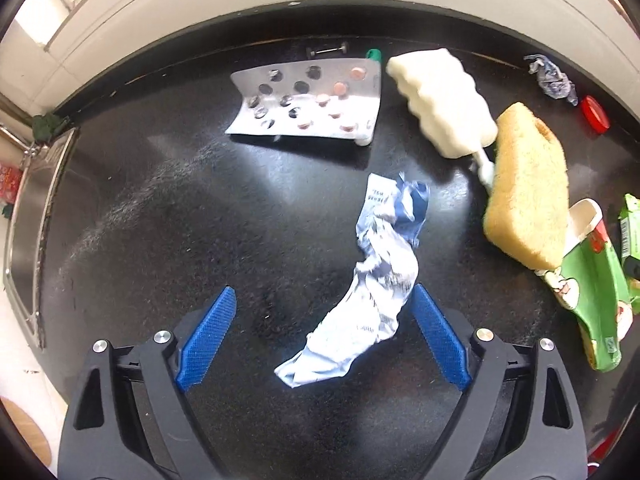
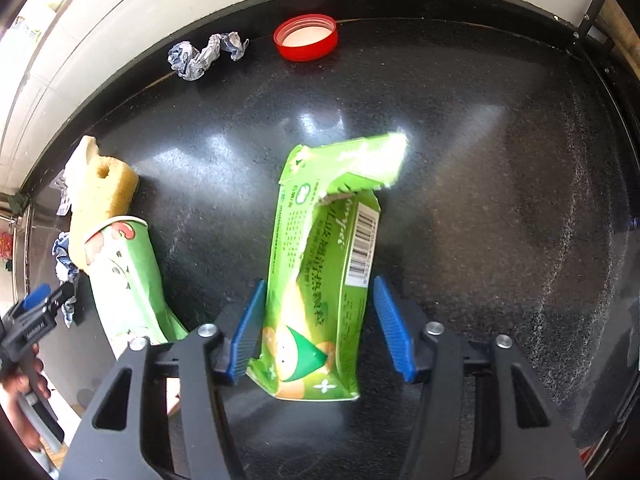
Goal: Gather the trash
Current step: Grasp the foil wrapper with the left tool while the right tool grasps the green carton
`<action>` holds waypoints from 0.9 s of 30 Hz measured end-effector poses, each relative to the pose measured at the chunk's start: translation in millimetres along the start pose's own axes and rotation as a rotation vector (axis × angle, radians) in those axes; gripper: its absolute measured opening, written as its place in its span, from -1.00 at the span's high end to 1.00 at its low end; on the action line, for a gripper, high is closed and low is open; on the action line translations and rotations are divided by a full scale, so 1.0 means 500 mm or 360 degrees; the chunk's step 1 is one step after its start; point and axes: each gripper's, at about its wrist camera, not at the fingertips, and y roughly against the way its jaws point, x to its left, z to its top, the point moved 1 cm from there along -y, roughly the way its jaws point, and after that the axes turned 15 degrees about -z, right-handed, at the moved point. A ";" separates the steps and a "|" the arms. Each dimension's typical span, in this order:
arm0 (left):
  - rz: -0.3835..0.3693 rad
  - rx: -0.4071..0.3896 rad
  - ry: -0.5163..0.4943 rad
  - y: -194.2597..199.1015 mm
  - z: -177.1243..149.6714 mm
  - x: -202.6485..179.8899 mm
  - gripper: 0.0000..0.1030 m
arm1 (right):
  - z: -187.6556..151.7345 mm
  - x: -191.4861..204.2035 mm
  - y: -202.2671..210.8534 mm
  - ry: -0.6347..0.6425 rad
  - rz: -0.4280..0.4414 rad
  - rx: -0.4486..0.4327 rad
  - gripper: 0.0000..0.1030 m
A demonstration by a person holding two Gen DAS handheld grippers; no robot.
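Observation:
A crumpled blue-and-white paper wrapper (image 1: 376,280) lies on the black counter (image 1: 180,220). My left gripper (image 1: 322,300) is open, its blue fingers on either side of the wrapper's lower half, the right finger touching or nearly touching it. A torn green carton (image 2: 320,280) lies between the blue fingers of my right gripper (image 2: 318,300). The jaws are open: the left finger touches the carton's side and the right one stands a little apart. The left gripper (image 2: 36,304) also shows at the left edge of the right wrist view.
A pill blister pack (image 1: 308,100), a white sponge brush (image 1: 440,100), a yellow sponge (image 1: 528,192), a flattened green paper cup (image 2: 124,276), a second crumpled wrapper (image 2: 204,56) and a red cap (image 2: 306,36) lie on the counter. A steel sink (image 1: 32,220) is at the left. A white wall runs behind.

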 end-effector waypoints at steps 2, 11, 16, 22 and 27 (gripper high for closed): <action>-0.0176 0.0040 0.0052 -0.008 0.000 0.003 0.40 | -0.005 -0.016 0.001 -0.0012 0.0035 0.0002 0.17; -0.0280 0.0056 0.0338 0.024 -0.007 0.029 0.51 | -0.020 -0.094 0.014 -0.0084 0.0032 -0.0037 0.25; -0.0240 0.0012 0.0315 0.065 -0.026 0.028 0.51 | -0.005 -0.108 0.030 -0.0100 0.0034 -0.0086 0.25; -0.0197 -0.0060 0.0319 0.123 -0.092 0.046 0.51 | 0.031 -0.079 0.067 -0.0011 -0.0007 -0.0214 0.24; -0.0184 -0.0132 0.0389 0.165 -0.142 0.080 0.51 | 0.053 -0.023 0.116 0.0087 0.0040 -0.0345 0.23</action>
